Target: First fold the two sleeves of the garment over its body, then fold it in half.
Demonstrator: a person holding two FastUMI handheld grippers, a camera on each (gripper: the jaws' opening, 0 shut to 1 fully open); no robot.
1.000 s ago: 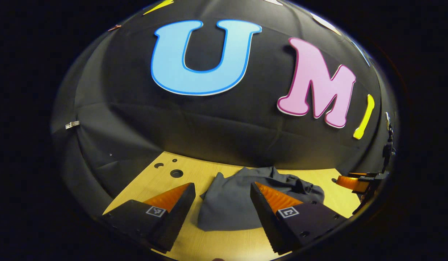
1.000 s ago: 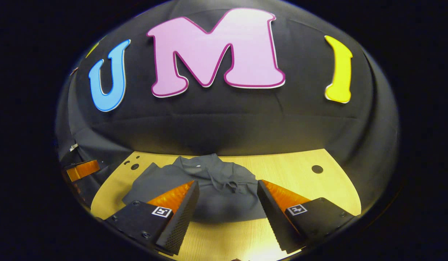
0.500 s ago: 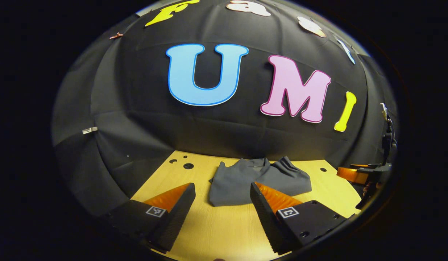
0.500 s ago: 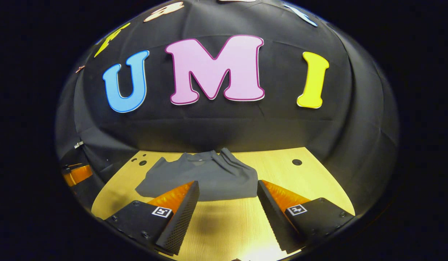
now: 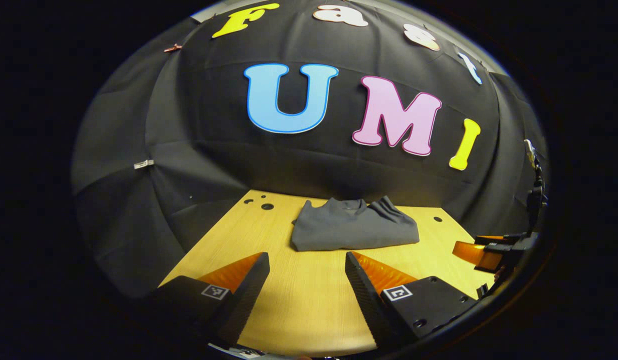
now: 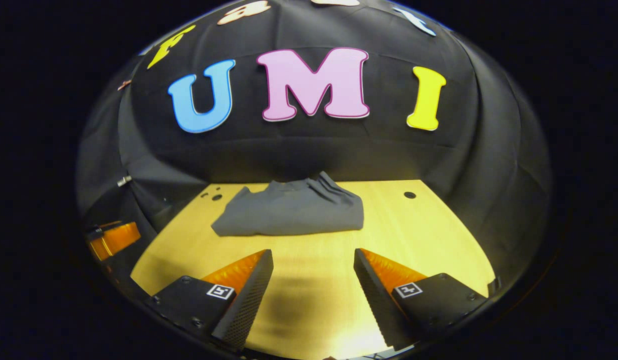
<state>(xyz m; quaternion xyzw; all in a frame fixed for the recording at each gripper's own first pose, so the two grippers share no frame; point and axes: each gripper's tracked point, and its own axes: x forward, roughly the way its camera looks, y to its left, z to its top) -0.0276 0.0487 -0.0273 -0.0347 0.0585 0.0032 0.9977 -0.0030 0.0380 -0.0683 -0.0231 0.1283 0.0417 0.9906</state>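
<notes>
Garment (image 5: 354, 231) lies folded in a compact bundle on the tabletop (image 5: 309, 300), well apart from left tongs (image 5: 307, 260) and right tongs (image 6: 313, 257), both spread wide and empty.

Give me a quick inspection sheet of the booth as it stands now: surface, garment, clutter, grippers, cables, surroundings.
Surface: wooden table, round holes near its far corners.
Job's things: grey garment lies as a compact folded bundle at the table's far side, sleeves tucked in.
Clutter: nothing seen.
Grippers: left gripper and right gripper both open, empty, apart from the garment, with bare table between.
Cables: nothing seen.
Surroundings: black cloth wall behind and beside the table.
</notes>
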